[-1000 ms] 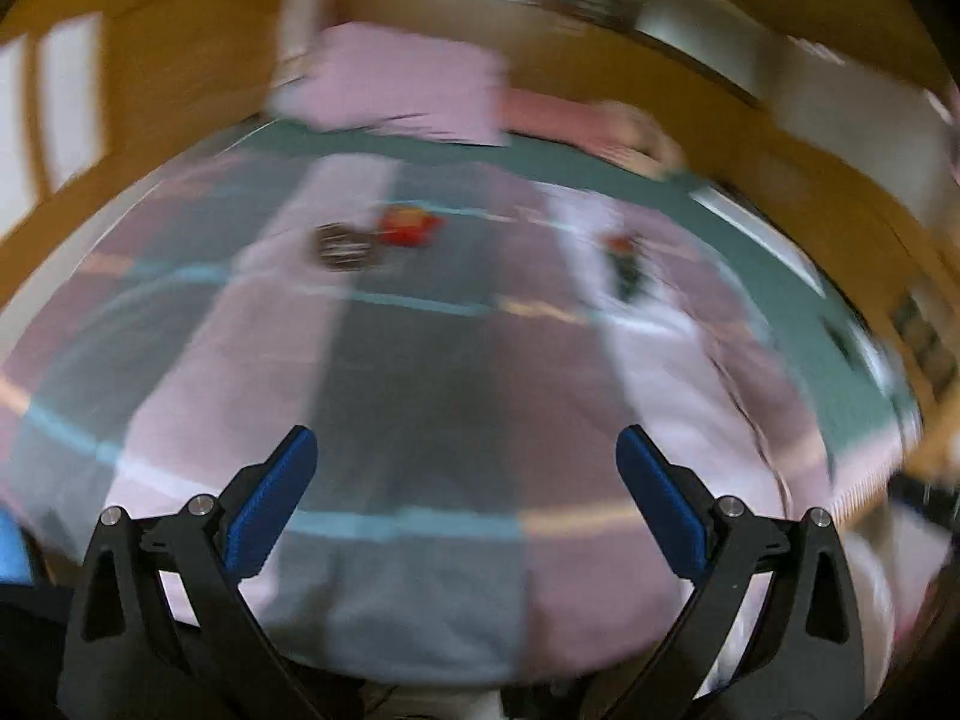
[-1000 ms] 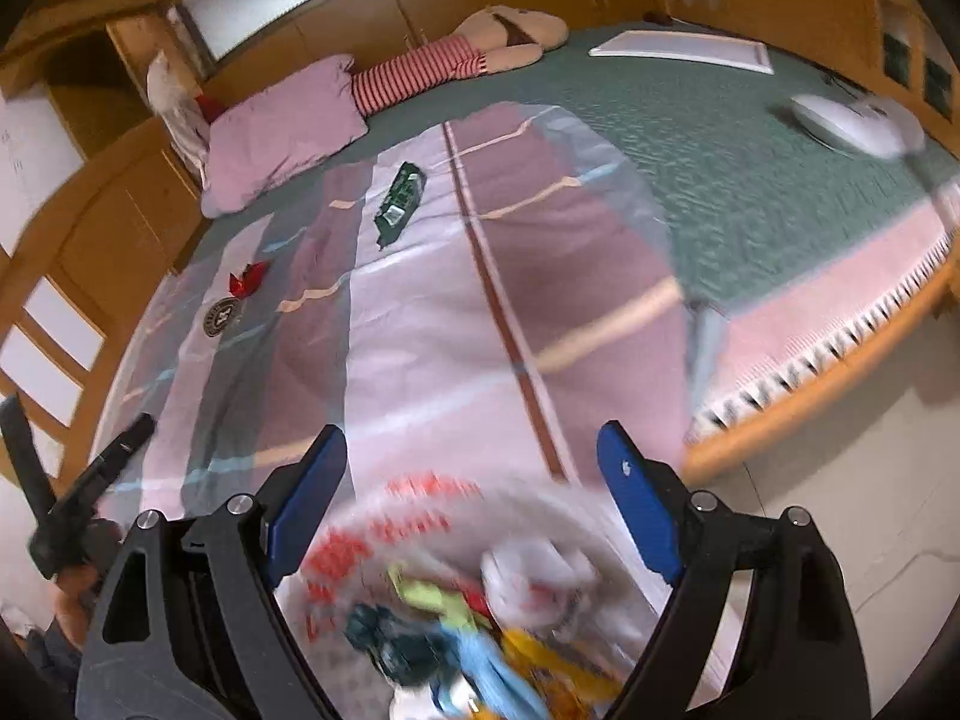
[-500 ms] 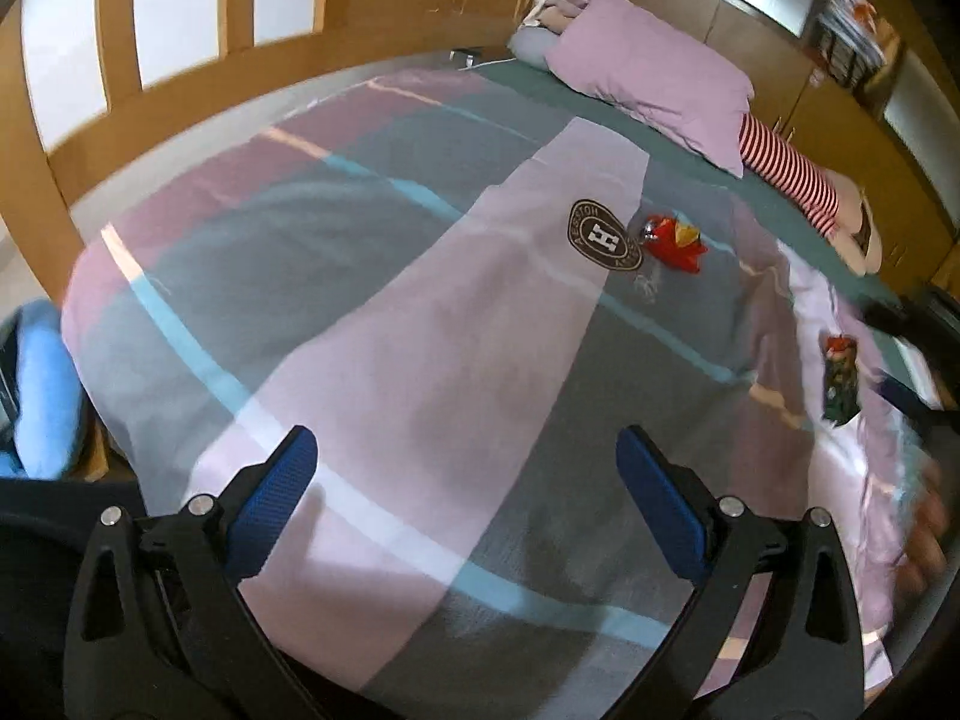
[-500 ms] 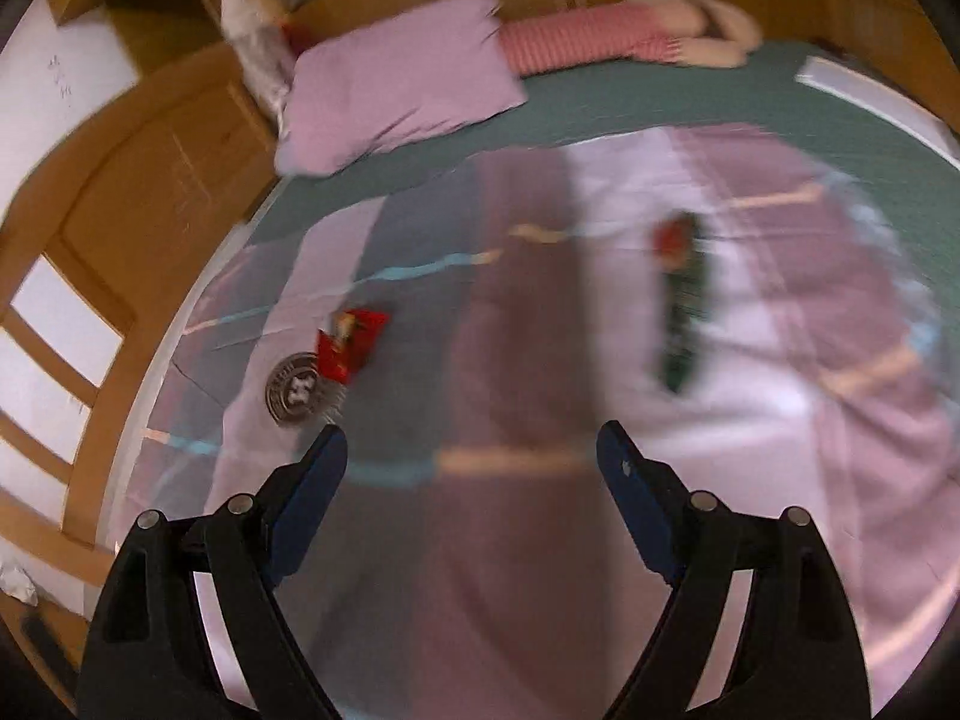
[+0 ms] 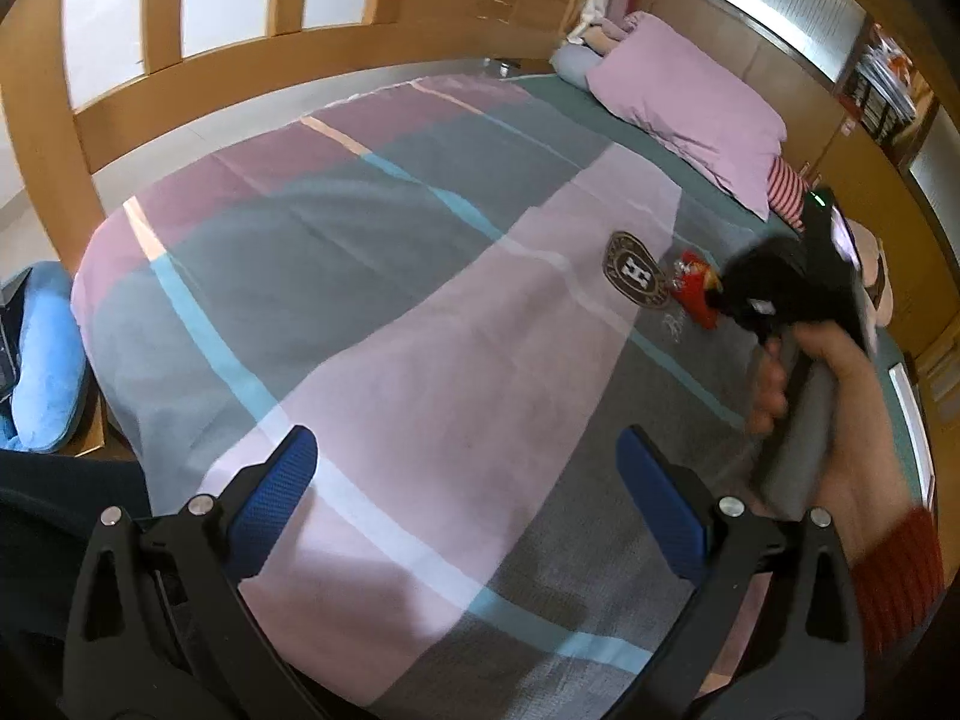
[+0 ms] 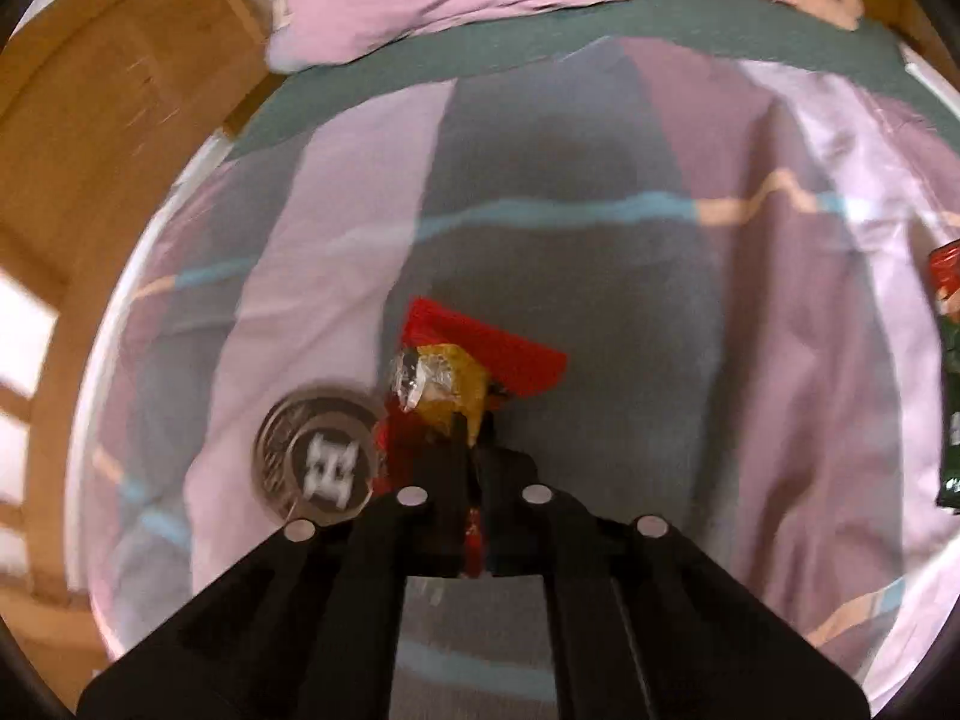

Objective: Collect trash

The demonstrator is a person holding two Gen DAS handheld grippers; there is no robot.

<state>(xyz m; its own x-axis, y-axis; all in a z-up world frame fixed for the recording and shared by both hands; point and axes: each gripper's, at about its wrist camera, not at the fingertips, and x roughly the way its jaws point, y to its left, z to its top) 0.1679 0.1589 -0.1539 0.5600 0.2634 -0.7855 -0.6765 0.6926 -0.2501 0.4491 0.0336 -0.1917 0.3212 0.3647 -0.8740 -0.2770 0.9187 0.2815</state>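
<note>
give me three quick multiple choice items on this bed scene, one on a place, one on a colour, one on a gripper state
1. Where does the red wrapper lie?
A. beside the round H emblem
B. on the pillow
C. on the floor

2. What colour is the pillow?
A. green
B. pink-lilac
C. white

3. How does the right gripper stand?
A. wide open
B. out of view
C. shut on the red wrapper

Answers: 1 A, the wrapper sits right next to the emblem on the quilt. 2 B, it shows pale pink-lilac in both views. 3 C, its fingers meet on the wrapper's near end.
</note>
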